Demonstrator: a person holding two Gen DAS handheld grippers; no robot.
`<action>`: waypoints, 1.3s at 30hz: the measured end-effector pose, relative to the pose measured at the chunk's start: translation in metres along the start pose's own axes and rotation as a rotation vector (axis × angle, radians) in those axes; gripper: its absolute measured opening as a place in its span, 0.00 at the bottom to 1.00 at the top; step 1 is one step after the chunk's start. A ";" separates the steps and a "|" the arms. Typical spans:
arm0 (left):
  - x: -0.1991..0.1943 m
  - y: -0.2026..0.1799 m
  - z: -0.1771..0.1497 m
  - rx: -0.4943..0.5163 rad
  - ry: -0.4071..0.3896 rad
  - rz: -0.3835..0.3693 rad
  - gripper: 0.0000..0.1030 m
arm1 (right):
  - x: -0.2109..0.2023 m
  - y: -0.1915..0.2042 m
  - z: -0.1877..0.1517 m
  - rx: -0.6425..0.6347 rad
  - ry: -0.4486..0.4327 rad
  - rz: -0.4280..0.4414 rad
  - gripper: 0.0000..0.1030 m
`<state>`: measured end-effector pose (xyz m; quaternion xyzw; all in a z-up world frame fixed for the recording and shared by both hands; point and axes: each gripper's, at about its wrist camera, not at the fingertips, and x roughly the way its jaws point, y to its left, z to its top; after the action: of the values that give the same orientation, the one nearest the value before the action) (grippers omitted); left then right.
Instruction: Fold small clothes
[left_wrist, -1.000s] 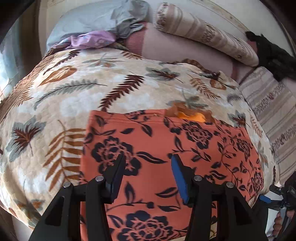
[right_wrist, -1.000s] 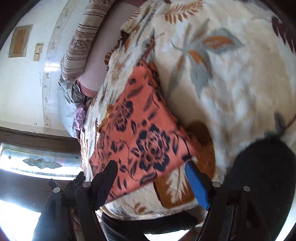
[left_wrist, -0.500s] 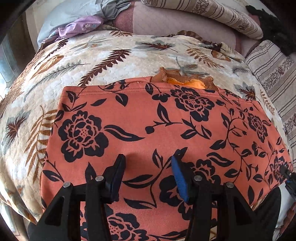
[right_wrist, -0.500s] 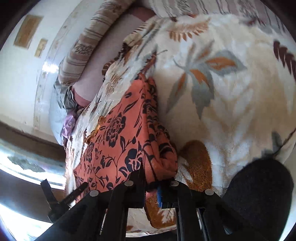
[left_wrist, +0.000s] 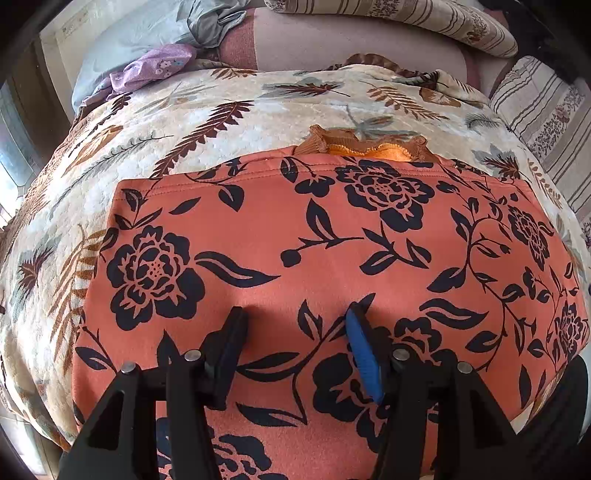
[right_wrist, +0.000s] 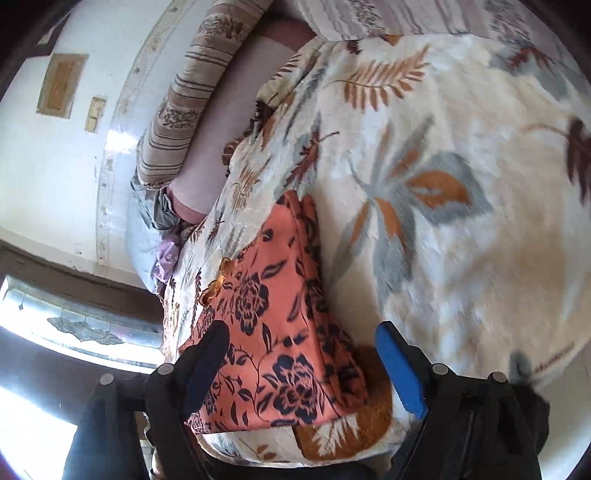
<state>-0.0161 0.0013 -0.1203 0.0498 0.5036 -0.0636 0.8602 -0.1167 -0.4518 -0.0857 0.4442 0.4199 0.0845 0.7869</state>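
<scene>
Left wrist view: your left tongs (left_wrist: 293, 325) hover spread apart over the orange floral garment (left_wrist: 317, 254), lying flat on the leaf-print blanket (left_wrist: 229, 122). Your right tongs (right_wrist: 303, 354) gape wide at the garment's (right_wrist: 273, 332) corner, holding nothing, near the blanket's (right_wrist: 443, 229) edge.

Left gripper (left_wrist: 295, 332): jaws spread wide, one black finger and one blue-padded finger, nothing between them. Right gripper (right_wrist: 299, 354): jaws likewise spread wide, gripping nothing, camera view rolled sideways.
</scene>
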 end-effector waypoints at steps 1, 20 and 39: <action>0.000 0.000 0.000 -0.005 0.000 -0.004 0.55 | 0.016 0.006 0.013 -0.007 0.019 0.008 0.81; 0.001 0.130 0.017 -0.357 0.078 -0.168 0.31 | 0.103 0.022 0.076 -0.080 0.095 -0.217 0.68; 0.042 0.208 0.056 -0.541 0.098 -0.242 0.22 | 0.084 0.062 0.001 -0.116 0.130 -0.053 0.80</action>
<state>0.0860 0.1956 -0.1255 -0.2385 0.5456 -0.0265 0.8029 -0.0481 -0.3732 -0.0867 0.3804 0.4761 0.1163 0.7843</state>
